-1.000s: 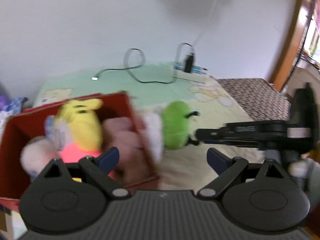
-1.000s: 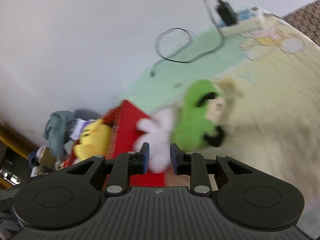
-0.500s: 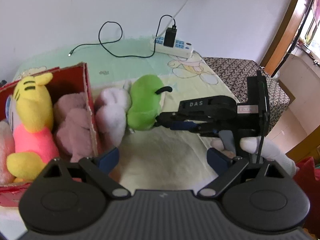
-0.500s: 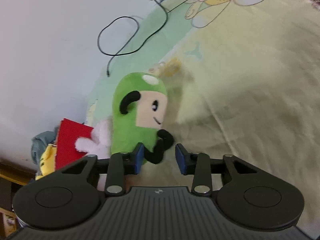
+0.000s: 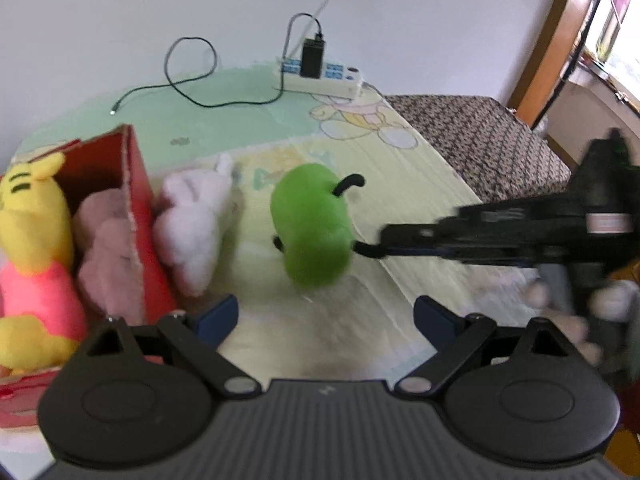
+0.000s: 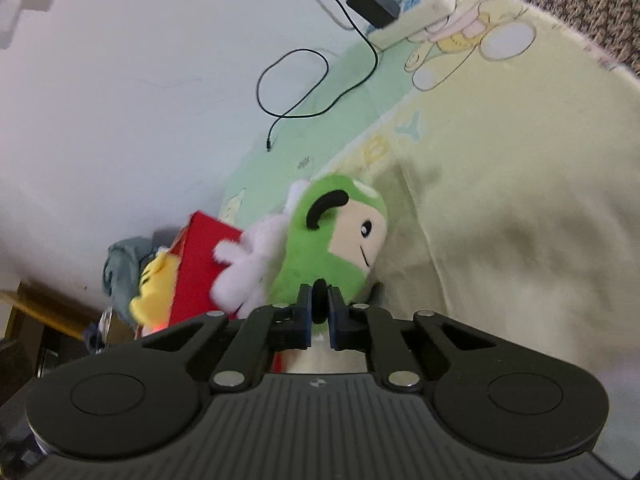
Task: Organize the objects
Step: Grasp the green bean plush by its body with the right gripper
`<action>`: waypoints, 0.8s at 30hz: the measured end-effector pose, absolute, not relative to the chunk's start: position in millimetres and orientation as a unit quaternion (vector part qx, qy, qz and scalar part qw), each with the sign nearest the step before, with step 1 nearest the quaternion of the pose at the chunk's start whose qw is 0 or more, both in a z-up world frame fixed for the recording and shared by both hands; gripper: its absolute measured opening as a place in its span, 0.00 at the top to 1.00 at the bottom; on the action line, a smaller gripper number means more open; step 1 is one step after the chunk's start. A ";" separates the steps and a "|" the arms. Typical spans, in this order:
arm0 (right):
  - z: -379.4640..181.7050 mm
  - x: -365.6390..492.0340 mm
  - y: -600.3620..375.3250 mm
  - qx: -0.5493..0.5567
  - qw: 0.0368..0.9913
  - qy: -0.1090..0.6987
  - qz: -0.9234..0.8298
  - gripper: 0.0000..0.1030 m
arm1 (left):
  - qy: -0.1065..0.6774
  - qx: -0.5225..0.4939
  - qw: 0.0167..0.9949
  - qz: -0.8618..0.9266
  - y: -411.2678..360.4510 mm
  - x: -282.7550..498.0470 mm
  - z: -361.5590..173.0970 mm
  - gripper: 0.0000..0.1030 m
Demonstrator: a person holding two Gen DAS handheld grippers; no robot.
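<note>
Right gripper [image 6: 319, 312] pinching green plush [image 6: 332, 240], three boxed

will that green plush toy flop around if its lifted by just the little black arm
Probably. The right gripper pinches only the green plush toy by its thin black arm, so the soft body would likely dangle and swing. It looks light, and unlikely to slip.

Both grippers, left [image 5: 326, 316] and right [image 6: 319, 312], are matte black with ribbed housing, 2 round discs, silver screws and blue-padded jaws.
</note>
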State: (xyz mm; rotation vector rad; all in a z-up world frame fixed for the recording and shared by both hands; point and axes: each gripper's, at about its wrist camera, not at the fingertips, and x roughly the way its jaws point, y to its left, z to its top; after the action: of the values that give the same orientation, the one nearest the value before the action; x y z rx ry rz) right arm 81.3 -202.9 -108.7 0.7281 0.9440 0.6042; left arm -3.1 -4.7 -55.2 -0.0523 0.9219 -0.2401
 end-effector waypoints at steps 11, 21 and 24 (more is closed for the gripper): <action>-70.3 25.2 -213.2 0.244 0.789 0.449 0.340 0.90 | 0.468 -0.005 0.863 -0.191 -37.0 -10.7 -82.1 0.08; -84.3 40.3 -209.9 0.328 0.771 0.447 0.313 0.73 | 0.481 -0.017 0.863 -0.150 -33.7 2.5 -99.8 0.15; -87.1 38.7 -234.2 0.351 0.782 0.436 0.273 0.73 | 0.481 -0.020 0.864 -0.147 -34.2 2.8 -100.2 0.14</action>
State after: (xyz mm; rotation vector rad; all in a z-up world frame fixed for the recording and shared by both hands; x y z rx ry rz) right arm 38.7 -234.2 -87.1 0.7582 0.9420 0.5903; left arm 2.8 -34.2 -100.2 -0.0422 1.0070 -0.3072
